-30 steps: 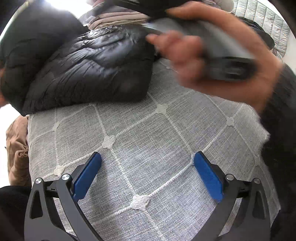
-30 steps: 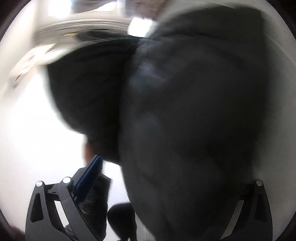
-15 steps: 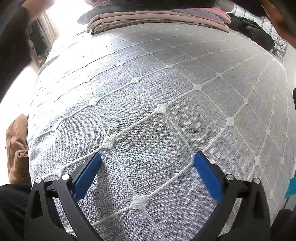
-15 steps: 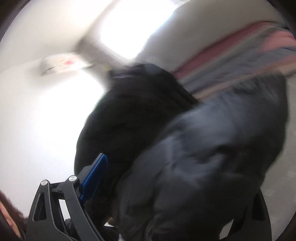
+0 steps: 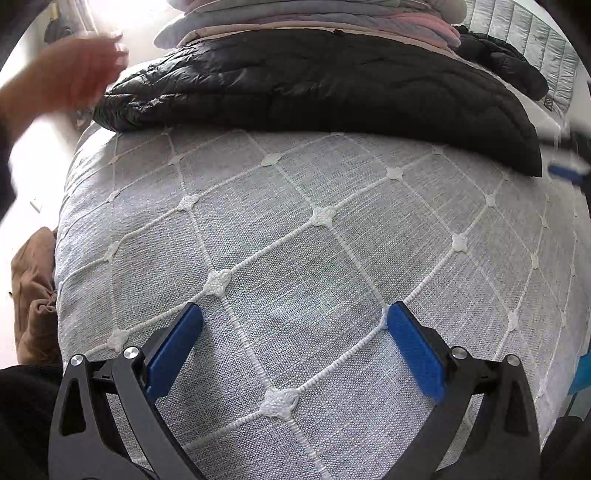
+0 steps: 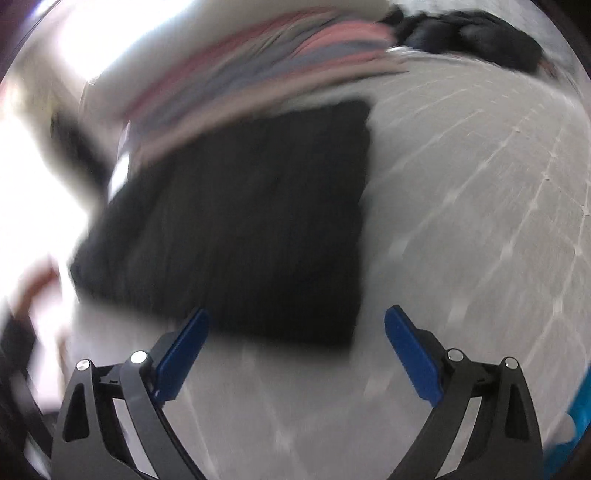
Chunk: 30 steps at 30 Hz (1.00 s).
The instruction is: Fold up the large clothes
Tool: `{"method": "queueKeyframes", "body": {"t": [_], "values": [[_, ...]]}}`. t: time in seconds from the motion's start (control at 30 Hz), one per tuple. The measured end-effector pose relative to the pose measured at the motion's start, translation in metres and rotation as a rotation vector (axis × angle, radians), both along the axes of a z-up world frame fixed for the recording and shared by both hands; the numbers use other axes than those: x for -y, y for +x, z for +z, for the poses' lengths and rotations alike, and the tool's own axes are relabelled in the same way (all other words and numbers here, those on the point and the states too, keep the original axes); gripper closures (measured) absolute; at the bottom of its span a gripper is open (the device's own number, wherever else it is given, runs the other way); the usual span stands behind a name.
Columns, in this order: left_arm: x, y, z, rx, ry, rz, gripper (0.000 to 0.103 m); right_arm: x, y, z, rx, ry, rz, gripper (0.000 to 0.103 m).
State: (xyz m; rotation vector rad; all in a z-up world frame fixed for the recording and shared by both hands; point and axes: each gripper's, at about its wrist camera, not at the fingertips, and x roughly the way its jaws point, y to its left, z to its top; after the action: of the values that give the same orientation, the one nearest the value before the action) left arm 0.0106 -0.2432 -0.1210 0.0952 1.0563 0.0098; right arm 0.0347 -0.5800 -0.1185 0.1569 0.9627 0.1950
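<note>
A black puffer jacket lies spread across the far part of the grey quilted bed. It also shows, blurred, in the right wrist view, just beyond the fingers. My left gripper is open and empty, low over the bedspread, well short of the jacket. My right gripper is open and empty, just off the jacket's near edge. A blurred bare hand is at the jacket's left end.
A stack of folded pink and grey bedding lies behind the jacket. Another black garment lies at the far right by the padded headboard. A brown garment hangs off the bed's left edge.
The jacket, carried in the air by the right gripper a moment ago, now lies flat on the far part of the bed. The right gripper has let go and pulled back. The left gripper stays put.
</note>
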Motion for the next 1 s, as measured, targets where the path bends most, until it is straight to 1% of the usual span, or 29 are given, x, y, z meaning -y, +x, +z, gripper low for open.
{"method": "queueKeyframes", "body": {"t": [0.07, 0.1, 0.13, 0.17, 0.2, 0.23, 0.3, 0.33, 0.4, 0.43, 0.47, 0.5, 0.53, 0.57, 0.6, 0.67, 0.8, 0.83, 0.9, 0.93, 1.0], "values": [[0.0, 0.0, 0.0, 0.0, 0.0, 0.0, 0.007, -0.043, -0.02, -0.001, 0.033, -0.098, 0.148, 0.01], [0.0, 0.0, 0.0, 0.0, 0.0, 0.0, 0.007, -0.056, -0.025, -0.003, 0.025, -0.131, 0.173, 0.01], [0.0, 0.0, 0.0, 0.0, -0.001, 0.0, 0.007, -0.076, -0.027, -0.009, 0.005, -0.187, 0.214, 0.01], [0.0, 0.0, 0.0, 0.0, 0.0, 0.0, 0.007, -0.09, -0.03, -0.013, -0.018, -0.217, 0.252, 0.009], [0.0, 0.0, 0.0, 0.0, 0.0, 0.0, 0.007, -0.1, -0.03, -0.018, -0.06, -0.244, 0.255, 0.007], [0.0, 0.0, 0.0, 0.0, 0.0, 0.0, 0.007, -0.1, -0.018, -0.023, -0.108, -0.257, 0.232, 0.007], [0.001, 0.0, 0.0, -0.001, 0.002, 0.0, 0.007, -0.093, -0.007, -0.026, -0.222, -0.201, 0.114, 0.006], [0.0, 0.0, 0.0, 0.0, 0.002, 0.0, 0.007, -0.093, -0.005, -0.025, -0.288, -0.203, 0.041, 0.006], [0.0, 0.0, 0.0, -0.001, 0.0, 0.0, 0.007, -0.097, -0.011, -0.023, -0.334, -0.239, -0.106, 0.007], [0.0, 0.0, 0.0, -0.001, 0.002, 0.0, 0.007, -0.098, -0.015, -0.023, -0.332, -0.234, -0.186, 0.007], [0.0, 0.0, 0.0, -0.001, 0.002, 0.0, 0.007, -0.098, -0.026, -0.023, -0.309, -0.213, -0.285, 0.007], [0.0, 0.0, 0.0, -0.001, 0.001, 0.0, 0.007, -0.098, -0.037, -0.024, -0.278, -0.191, -0.355, 0.007], [0.0, 0.0, 0.0, -0.001, 0.001, 0.0, 0.007, -0.099, -0.053, -0.026, -0.206, -0.162, -0.445, 0.006], [0.0, 0.0, 0.001, 0.0, 0.001, 0.0, 0.007, -0.102, -0.07, -0.028, -0.106, -0.152, -0.514, 0.006], [0.0, 0.0, 0.0, 0.0, 0.0, 0.0, 0.007, -0.105, -0.078, -0.029, -0.064, -0.157, -0.536, 0.006], [0.004, 0.007, -0.001, -0.001, 0.0, 0.0, 0.007, -0.102, -0.075, -0.029, -0.094, -0.17, -0.527, 0.006], [0.002, 0.006, -0.001, -0.001, -0.002, 0.0, 0.007, -0.095, -0.079, -0.029, -0.088, -0.158, -0.529, 0.006], [0.002, 0.006, -0.001, -0.001, -0.001, 0.0, 0.007, -0.103, -0.075, -0.029, -0.088, -0.156, -0.529, 0.006], [0.001, 0.006, -0.001, -0.001, -0.002, 0.0, 0.007, -0.102, -0.073, -0.03, -0.089, -0.154, -0.529, 0.006], [0.001, 0.006, 0.0, -0.001, -0.001, 0.0, 0.007, -0.108, -0.059, -0.028, -0.09, -0.156, -0.53, 0.006], [0.001, 0.006, 0.0, -0.001, -0.001, 0.0, 0.007, -0.107, -0.059, -0.028, -0.089, -0.155, -0.53, 0.006]]}}
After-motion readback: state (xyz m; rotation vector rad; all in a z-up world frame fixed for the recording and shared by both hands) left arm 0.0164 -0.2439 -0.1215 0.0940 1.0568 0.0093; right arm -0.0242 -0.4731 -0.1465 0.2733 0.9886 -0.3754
